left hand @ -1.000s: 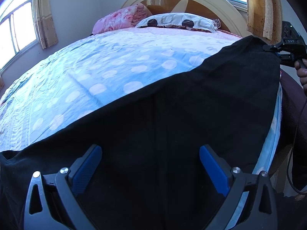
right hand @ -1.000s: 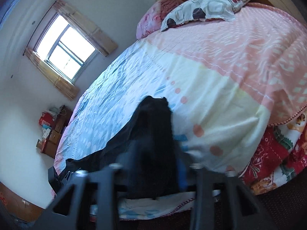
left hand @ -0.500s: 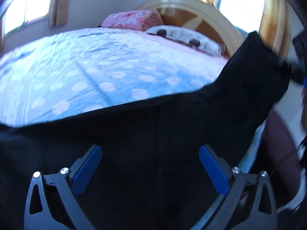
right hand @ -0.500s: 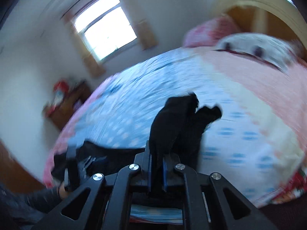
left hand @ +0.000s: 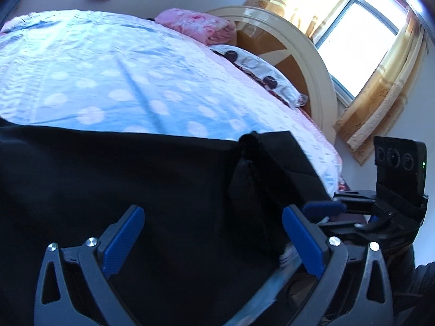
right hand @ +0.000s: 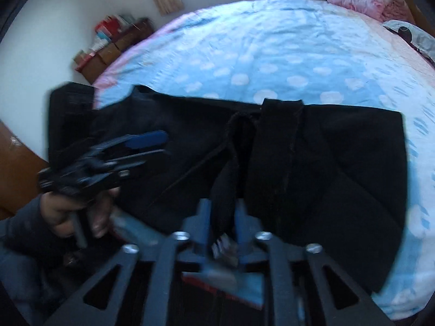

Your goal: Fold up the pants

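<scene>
The black pants [right hand: 326, 163] lie across the near edge of the bed, with one end folded back over the rest. A narrow fold of them still runs up between the blue fingers of my right gripper [right hand: 223, 222], whose jaws are opening and have parted from the cloth. My left gripper [left hand: 212, 233] hovers open above the pants [left hand: 163, 190], nothing between its pads. In the right wrist view the left gripper [right hand: 160, 145] sits at the left, held by a hand [right hand: 62, 212]. A blue finger [left hand: 323, 207] of the right gripper shows beside the left one.
The bed [left hand: 108, 81] has a blue dotted sheet. A pink blanket [left hand: 198, 24] and a patterned pillow [left hand: 261, 70] lie by the cream headboard [left hand: 312, 62]. Curtains [left hand: 380, 95] hang at the window. A low cabinet with boxes [right hand: 108, 46] stands by the far wall.
My right gripper swept across with the pant end, laying it over the rest near the left gripper, and its jaws parted from a tight grip. The left gripper rolled and shifted slightly.
</scene>
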Demonstrator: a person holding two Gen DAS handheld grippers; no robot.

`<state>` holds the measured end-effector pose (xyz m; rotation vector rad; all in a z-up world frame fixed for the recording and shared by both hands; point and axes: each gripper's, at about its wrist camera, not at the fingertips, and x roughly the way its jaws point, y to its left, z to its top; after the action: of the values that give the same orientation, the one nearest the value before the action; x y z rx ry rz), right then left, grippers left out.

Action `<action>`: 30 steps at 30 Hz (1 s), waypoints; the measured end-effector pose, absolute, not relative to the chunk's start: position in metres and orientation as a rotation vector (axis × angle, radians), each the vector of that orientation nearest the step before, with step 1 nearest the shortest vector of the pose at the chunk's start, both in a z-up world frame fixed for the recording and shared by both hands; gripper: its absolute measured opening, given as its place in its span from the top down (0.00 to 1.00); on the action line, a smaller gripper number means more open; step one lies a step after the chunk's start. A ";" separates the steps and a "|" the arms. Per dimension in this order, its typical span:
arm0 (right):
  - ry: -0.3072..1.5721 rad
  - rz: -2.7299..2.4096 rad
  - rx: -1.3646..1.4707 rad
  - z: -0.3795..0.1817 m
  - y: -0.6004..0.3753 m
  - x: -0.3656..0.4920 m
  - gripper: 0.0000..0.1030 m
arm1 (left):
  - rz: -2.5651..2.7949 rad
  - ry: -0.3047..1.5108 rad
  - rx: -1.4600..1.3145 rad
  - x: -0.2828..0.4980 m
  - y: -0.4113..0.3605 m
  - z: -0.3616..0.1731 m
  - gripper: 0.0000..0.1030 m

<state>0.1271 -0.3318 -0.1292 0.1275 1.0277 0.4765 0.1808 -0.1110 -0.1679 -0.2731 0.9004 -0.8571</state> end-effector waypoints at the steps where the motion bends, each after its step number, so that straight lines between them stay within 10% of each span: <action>1: 1.002 0.470 0.146 -0.120 -0.340 0.120 0.52 | -0.868 0.902 -0.277 0.182 -0.115 -0.166 0.00; 7: 0.904 0.352 0.127 -0.106 -0.369 0.100 0.49 | -0.948 0.944 -0.219 0.174 -0.156 -0.161 0.04; 14: 0.865 0.319 -0.043 -0.112 -0.352 0.092 0.51 | -0.910 0.955 -0.102 0.189 -0.176 -0.160 0.46; 22: 0.867 0.215 -0.384 -0.132 -0.329 0.084 0.52 | -0.916 0.986 -0.087 0.193 -0.178 -0.165 0.49; 27: 0.889 0.142 -0.432 -0.144 -0.337 0.088 0.95 | -0.925 0.979 -0.039 0.193 -0.185 -0.166 0.79; 30: 0.898 0.163 -0.404 -0.141 -0.342 0.086 1.00 | -0.922 0.978 -0.040 0.197 -0.184 -0.166 0.82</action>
<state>0.0864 -0.3419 -0.1414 -0.4042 0.8984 0.1635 0.1973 -0.1838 -0.1657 -0.0404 0.9783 -0.9219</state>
